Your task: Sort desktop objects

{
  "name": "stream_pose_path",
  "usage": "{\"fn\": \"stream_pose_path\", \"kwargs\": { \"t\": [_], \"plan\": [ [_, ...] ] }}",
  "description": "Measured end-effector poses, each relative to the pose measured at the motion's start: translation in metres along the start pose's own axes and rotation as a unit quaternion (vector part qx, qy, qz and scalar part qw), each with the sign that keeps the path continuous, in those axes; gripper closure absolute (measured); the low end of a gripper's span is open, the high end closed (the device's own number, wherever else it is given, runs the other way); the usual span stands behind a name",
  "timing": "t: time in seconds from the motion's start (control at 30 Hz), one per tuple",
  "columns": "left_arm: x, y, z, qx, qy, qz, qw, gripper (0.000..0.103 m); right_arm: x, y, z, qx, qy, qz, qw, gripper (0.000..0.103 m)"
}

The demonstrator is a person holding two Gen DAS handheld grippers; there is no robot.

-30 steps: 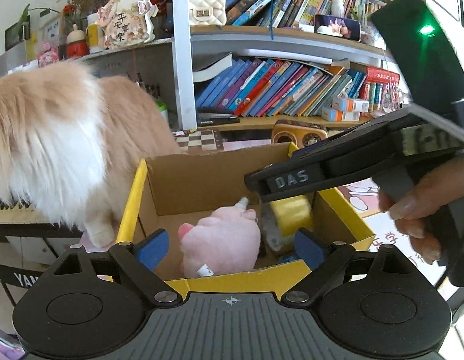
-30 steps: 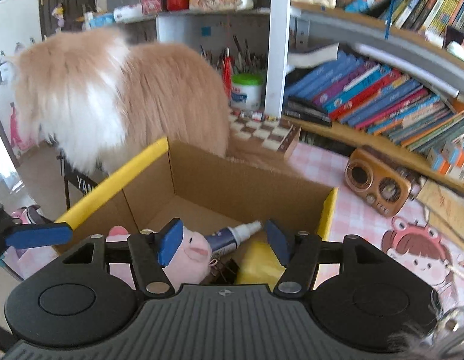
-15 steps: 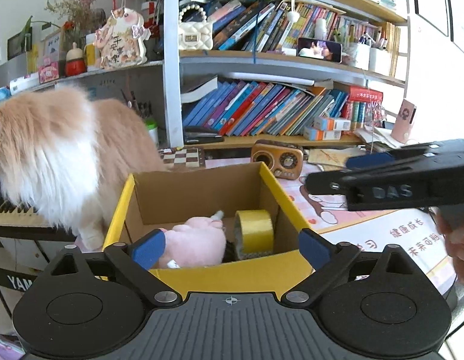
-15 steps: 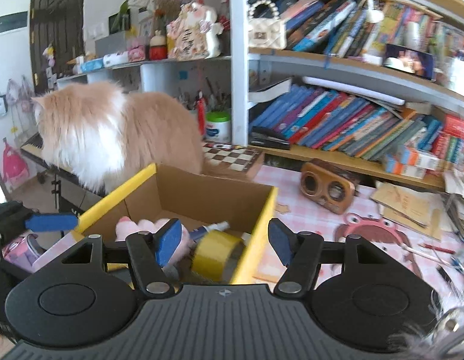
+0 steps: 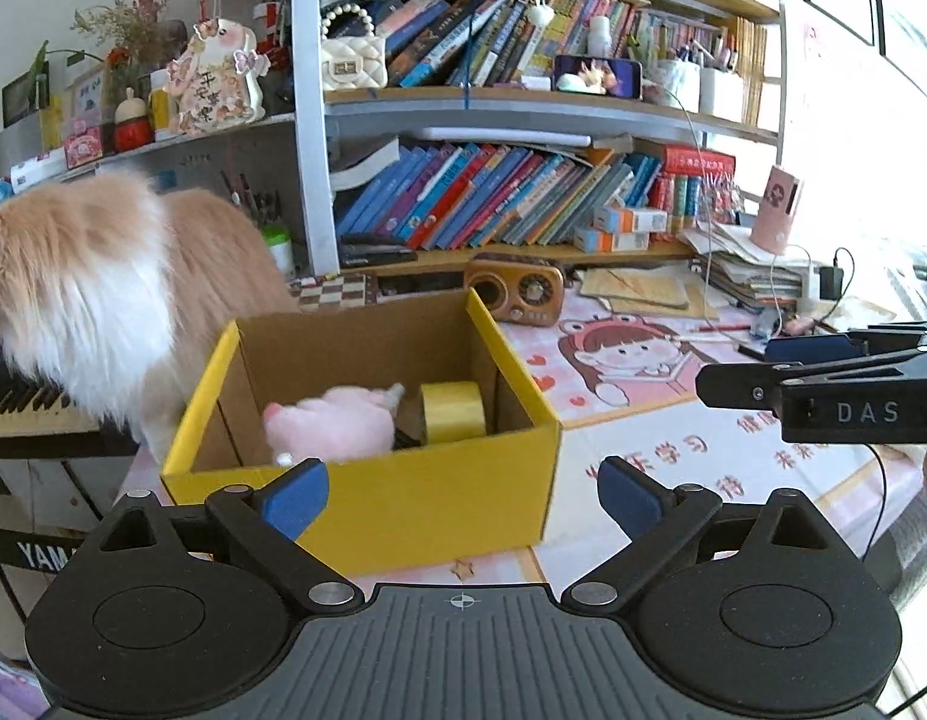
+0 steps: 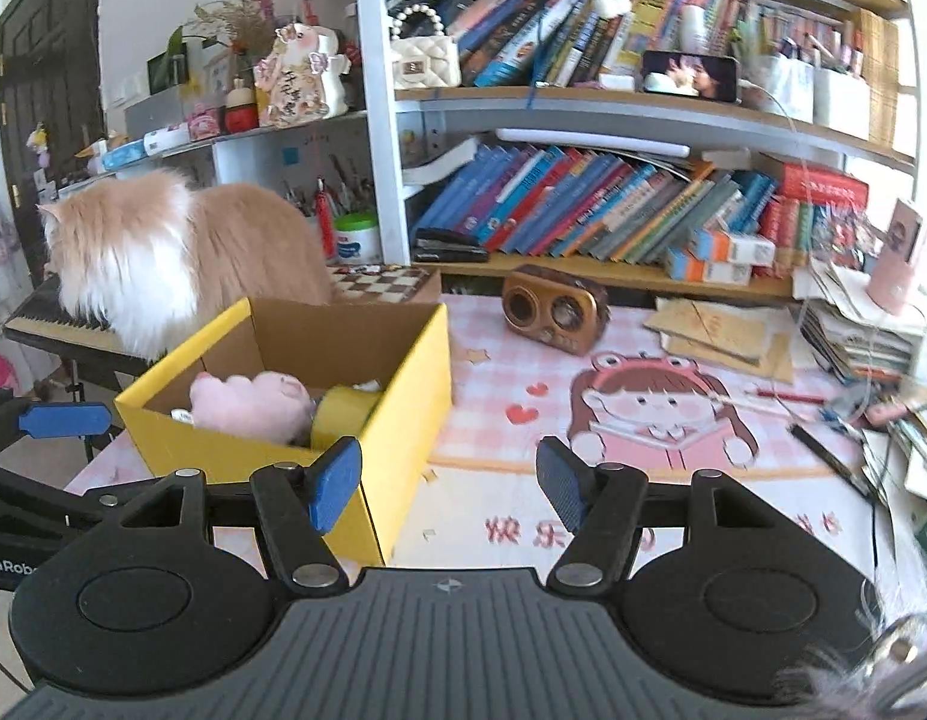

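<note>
A yellow cardboard box (image 5: 403, 504) stands on the desk; it also shows in the right wrist view (image 6: 403, 396). Inside it lie a pink plush pig (image 5: 328, 423), a yellow tape roll (image 5: 451, 411) and a white tube tip (image 5: 396, 391). The pig (image 6: 250, 405) and tape roll (image 6: 343, 417) show in the right wrist view too. My left gripper (image 5: 463, 489) is open and empty in front of the box. My right gripper (image 6: 448, 477) is open and empty, to the right of the box. The right gripper also shows at the right of the left wrist view (image 5: 823, 384).
A fluffy orange-and-white cat (image 5: 85, 294) stands at the box's far left, on a keyboard (image 6: 61, 321). A wooden radio (image 6: 553, 309) sits behind the box. Pens (image 6: 823, 450), papers and cables lie at the right. Bookshelves (image 5: 523, 198) line the back.
Both grippers have pulled back and up from the box. The right gripper moved right, away from over the box. The yellow tape roll now lies in the box.
</note>
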State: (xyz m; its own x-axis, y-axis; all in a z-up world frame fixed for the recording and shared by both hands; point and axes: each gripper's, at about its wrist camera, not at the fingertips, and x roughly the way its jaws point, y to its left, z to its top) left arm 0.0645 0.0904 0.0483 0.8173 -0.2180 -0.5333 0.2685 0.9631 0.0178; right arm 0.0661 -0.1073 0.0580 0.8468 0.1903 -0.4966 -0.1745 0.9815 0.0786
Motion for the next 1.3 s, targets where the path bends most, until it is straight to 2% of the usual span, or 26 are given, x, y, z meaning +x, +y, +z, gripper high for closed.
{"fn": "stream_pose_path", "kwargs": {
  "t": [0.53, 0.73, 1.07, 1.3],
  "plan": [
    [-0.003, -0.03, -0.03, 0.006, 0.035, 0.008, 0.9993, 0.002, -0.025, -0.009, -0.052, 0.022, 0.03, -0.036, 0.999, 0.037],
    [-0.004, -0.034, -0.04, -0.009, 0.043, 0.015, 0.9989, 0.002, -0.031, -0.014, -0.063, 0.028, 0.038, -0.048, 0.998, 0.035],
    [-0.006, -0.033, -0.058, -0.052, 0.06, 0.041, 0.996, 0.001, -0.039, -0.011, -0.079, 0.016, 0.046, -0.087, 0.995, 0.018],
    [-0.006, -0.038, -0.063, -0.056, 0.073, 0.043, 0.9949, 0.001, -0.04, -0.008, -0.088, 0.012, 0.064, -0.087, 0.994, 0.012]
  ]
}}
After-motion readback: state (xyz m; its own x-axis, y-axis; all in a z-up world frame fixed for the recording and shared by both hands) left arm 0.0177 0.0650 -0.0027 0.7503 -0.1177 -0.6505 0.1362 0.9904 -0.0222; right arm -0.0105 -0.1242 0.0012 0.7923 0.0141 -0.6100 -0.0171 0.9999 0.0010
